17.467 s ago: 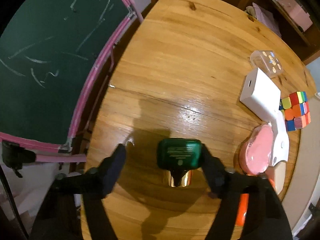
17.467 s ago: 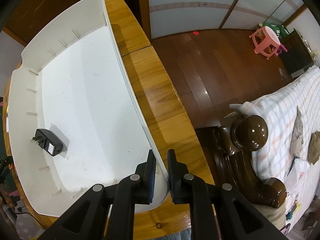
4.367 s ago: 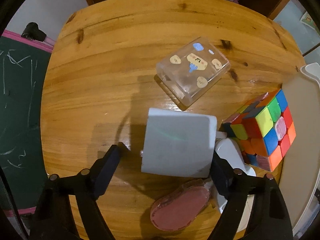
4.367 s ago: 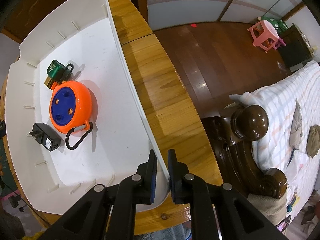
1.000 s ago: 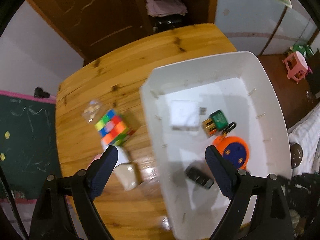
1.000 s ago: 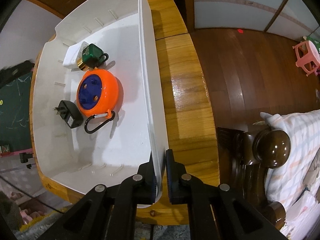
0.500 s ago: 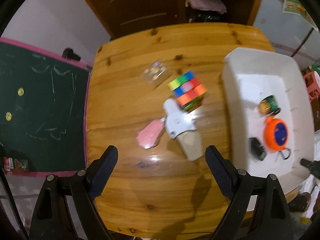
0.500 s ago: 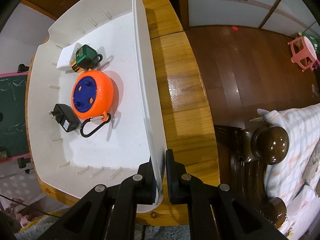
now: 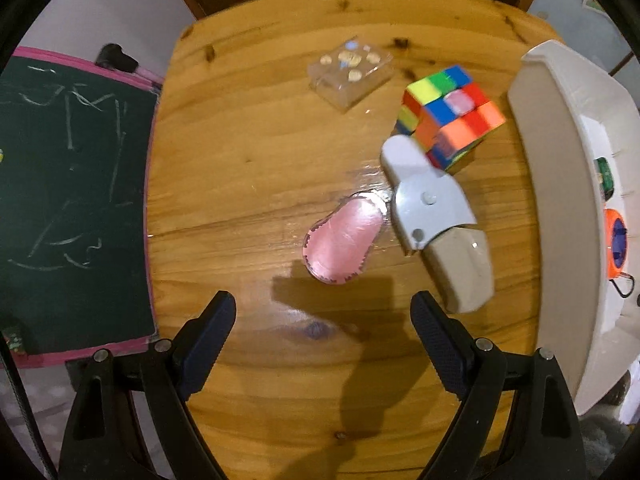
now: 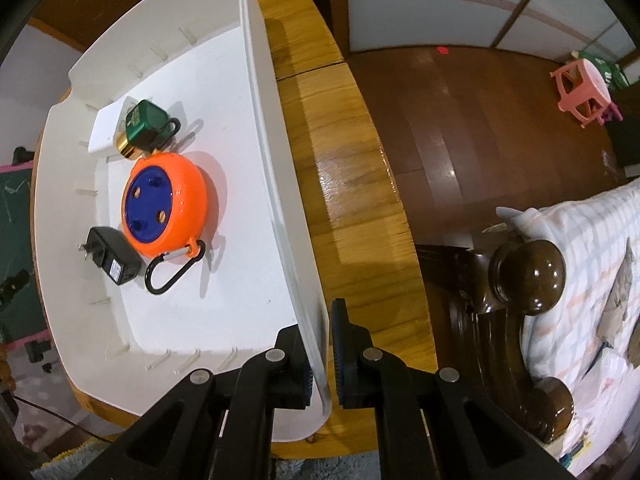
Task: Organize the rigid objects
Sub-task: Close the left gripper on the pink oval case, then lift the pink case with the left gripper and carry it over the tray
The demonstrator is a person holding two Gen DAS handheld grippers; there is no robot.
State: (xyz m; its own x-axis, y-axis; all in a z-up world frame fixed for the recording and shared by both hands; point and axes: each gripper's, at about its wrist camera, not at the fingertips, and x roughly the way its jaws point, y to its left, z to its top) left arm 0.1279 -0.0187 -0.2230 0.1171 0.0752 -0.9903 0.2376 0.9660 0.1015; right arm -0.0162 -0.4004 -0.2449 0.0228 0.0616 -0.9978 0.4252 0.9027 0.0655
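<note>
My left gripper (image 9: 322, 330) hangs open over the wooden table (image 9: 240, 160), its jaws wide apart with nothing between them. Just beyond its fingertips lie a pink oval item (image 9: 344, 246), a grey-and-beige gadget (image 9: 438, 220), a colour cube (image 9: 450, 114) and a clear plastic box (image 9: 350, 72). My right gripper (image 10: 320, 354) is shut on the near wall of the white bin (image 10: 280, 208). Inside the bin lie an orange-and-blue reel (image 10: 164, 204) with a carabiner, a black plug adapter (image 10: 112, 260), a green-and-gold item (image 10: 144, 122) and a white box (image 10: 106, 132).
A green chalkboard with a pink frame (image 9: 68, 192) stands off the table's left edge. The bin's outer wall (image 9: 556, 208) rises along the table's right side. Beyond the bin are the wood floor (image 10: 460, 120), a dark bedpost (image 10: 528, 276) and a pink stool (image 10: 584, 88).
My left gripper has swung from above the bin to the left over the table and come lower, so the loose items look larger. The right gripper has kept its hold on the bin wall.
</note>
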